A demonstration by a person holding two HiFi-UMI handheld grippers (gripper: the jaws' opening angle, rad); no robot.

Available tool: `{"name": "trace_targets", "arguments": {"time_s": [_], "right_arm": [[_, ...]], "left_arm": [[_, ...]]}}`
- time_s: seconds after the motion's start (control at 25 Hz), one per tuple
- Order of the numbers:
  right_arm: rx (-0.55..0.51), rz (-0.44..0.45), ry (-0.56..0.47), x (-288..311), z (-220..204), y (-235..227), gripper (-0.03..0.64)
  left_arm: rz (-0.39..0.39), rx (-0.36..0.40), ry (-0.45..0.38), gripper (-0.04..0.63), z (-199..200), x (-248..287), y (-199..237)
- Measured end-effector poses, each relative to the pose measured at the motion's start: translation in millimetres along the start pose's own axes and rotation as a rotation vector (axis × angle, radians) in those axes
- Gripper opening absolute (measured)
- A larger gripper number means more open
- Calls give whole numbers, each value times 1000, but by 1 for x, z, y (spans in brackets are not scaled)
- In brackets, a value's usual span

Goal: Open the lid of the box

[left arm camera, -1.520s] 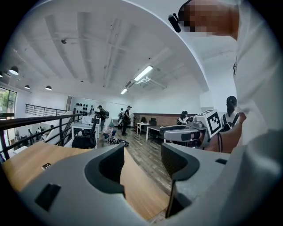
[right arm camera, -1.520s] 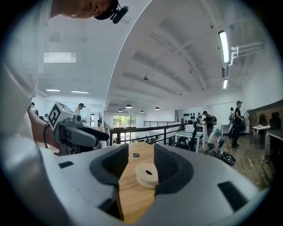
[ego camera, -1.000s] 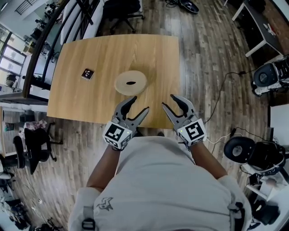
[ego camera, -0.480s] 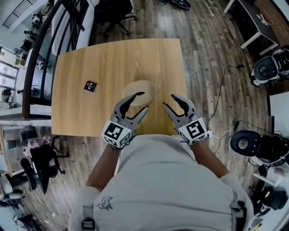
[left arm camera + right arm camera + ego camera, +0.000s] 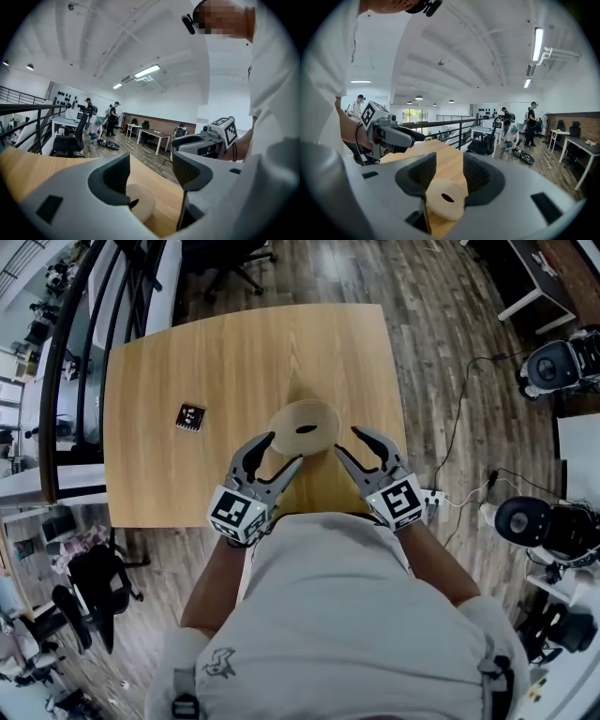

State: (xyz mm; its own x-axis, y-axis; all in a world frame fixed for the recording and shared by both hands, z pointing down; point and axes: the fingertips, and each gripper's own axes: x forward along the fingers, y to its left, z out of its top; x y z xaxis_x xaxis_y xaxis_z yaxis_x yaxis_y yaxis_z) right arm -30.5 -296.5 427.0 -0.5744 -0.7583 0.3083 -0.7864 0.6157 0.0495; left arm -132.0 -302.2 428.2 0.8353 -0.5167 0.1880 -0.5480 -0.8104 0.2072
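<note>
I am looking down on a light wooden table [image 5: 169,484] from the near edge. Past the table's left edge, a black railing [image 5: 56,362] is running along the floor, and a black office chair [image 5: 80,568] is standing off the near left corner. On the table, a small black square marker tile [image 5: 190,415] is lying towards the left edge, well apart from everything else.

The left gripper [image 5: 281,451] is hovering over the near edge with its jaws opening. In the left gripper view nothing is sitting between the pads, and the table is showing through the gap.

Just ahead of its tips, the round pale wooden box [image 5: 304,427] is resting near the near edge, towards the right corner, with the dark oval hole in its top facing up. It is lying between the two grippers' tips, and I cannot tell whether either is touching it.

The right gripper [image 5: 350,442] is standing just beside the box with its jaws spread wide and gripping nothing. Beyond the right edge, a black cable [image 5: 459,442] is trailing across the floor.
</note>
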Motion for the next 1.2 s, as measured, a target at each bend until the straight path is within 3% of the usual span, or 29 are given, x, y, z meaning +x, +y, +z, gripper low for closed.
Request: {"name": "trace_targets", "arguments": {"time_s": [0.24,0.4,0.92,1.2], "right_arm": [[-35,0,53,29,-12,15,186],[-99,8,123,49,-30,22,186],[-329,50,317,89,-97,22,186],[-478,103,417,105,-137,26,187]], "left_arm": [[-22,-32,42,275,-24,-13,20],[-37,16,78,276,-42,-19,35],[-103,52,184,295,-102,-12,69],[-126,117,279,307,-155,-4,86]]}}
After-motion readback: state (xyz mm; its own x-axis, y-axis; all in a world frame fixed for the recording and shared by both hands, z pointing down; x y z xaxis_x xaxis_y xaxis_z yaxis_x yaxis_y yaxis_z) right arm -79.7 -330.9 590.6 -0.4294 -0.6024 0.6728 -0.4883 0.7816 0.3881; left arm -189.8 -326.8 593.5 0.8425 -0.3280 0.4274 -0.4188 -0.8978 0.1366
